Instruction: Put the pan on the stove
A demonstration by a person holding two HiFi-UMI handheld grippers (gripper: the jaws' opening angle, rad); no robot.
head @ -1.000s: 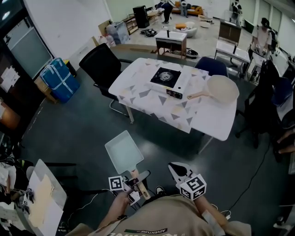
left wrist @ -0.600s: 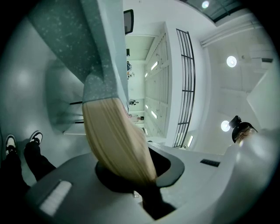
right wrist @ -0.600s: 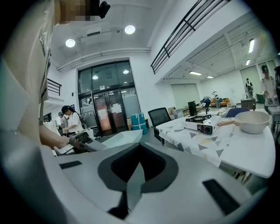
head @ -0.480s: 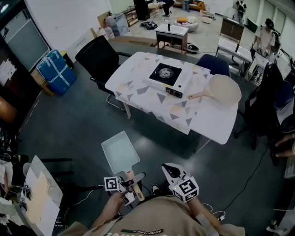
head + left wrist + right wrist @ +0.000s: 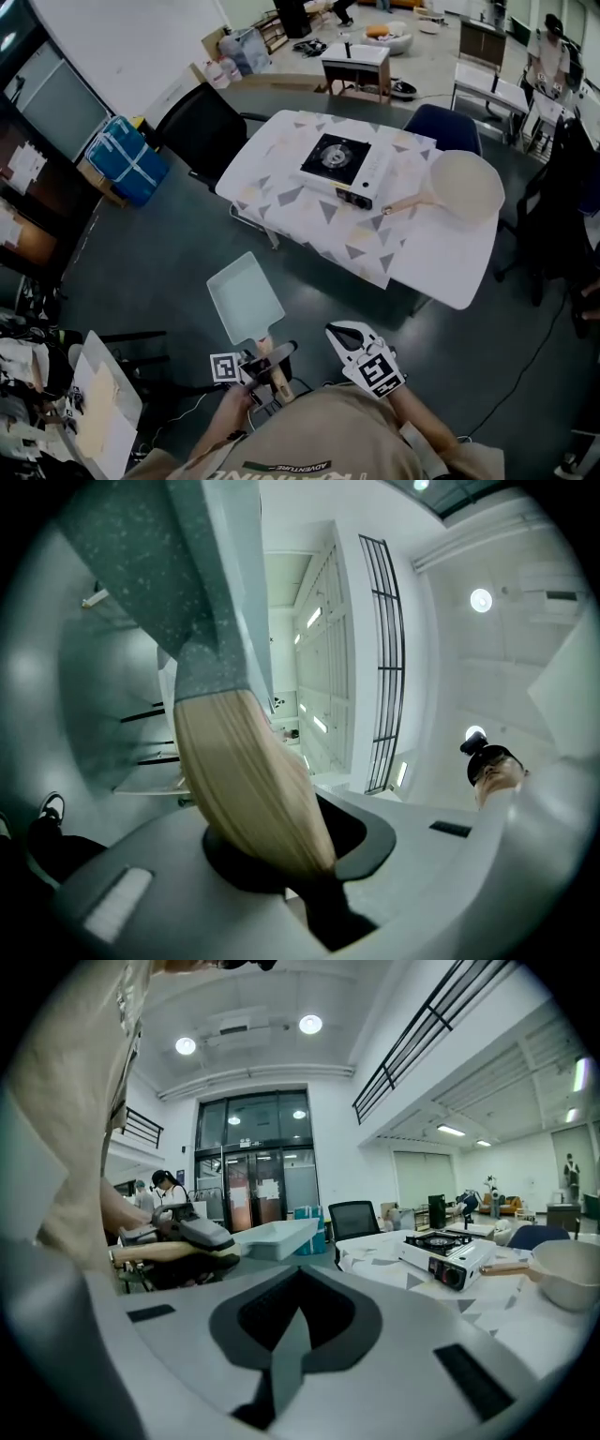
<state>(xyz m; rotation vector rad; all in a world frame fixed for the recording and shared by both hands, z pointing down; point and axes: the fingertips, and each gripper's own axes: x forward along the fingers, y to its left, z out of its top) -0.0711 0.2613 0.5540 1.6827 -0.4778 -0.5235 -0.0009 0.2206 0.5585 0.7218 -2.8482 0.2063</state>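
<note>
A rectangular grey-green pan [image 5: 244, 300] with a wooden handle [image 5: 269, 364] hangs over the dark floor, well short of the table. My left gripper [image 5: 265, 362] is shut on that handle; in the left gripper view the handle [image 5: 248, 780] runs between the jaws up to the pan body [image 5: 159, 583]. My right gripper [image 5: 343, 335] is shut with nothing in it, just right of the pan handle. The portable gas stove [image 5: 342, 167] sits on the white patterned table [image 5: 441, 253], also seen as stove [image 5: 445, 1251] in the right gripper view.
A round cream pan [image 5: 464, 186] with a wooden handle lies on the table right of the stove. A black chair [image 5: 202, 136] stands at the table's left, a blue chair [image 5: 441, 127] behind it. A blue bag [image 5: 127, 159] leans by the left wall.
The pan stays held in my left gripper. Both grippers and the view have shifted slightly; the table and stove have not moved.
</note>
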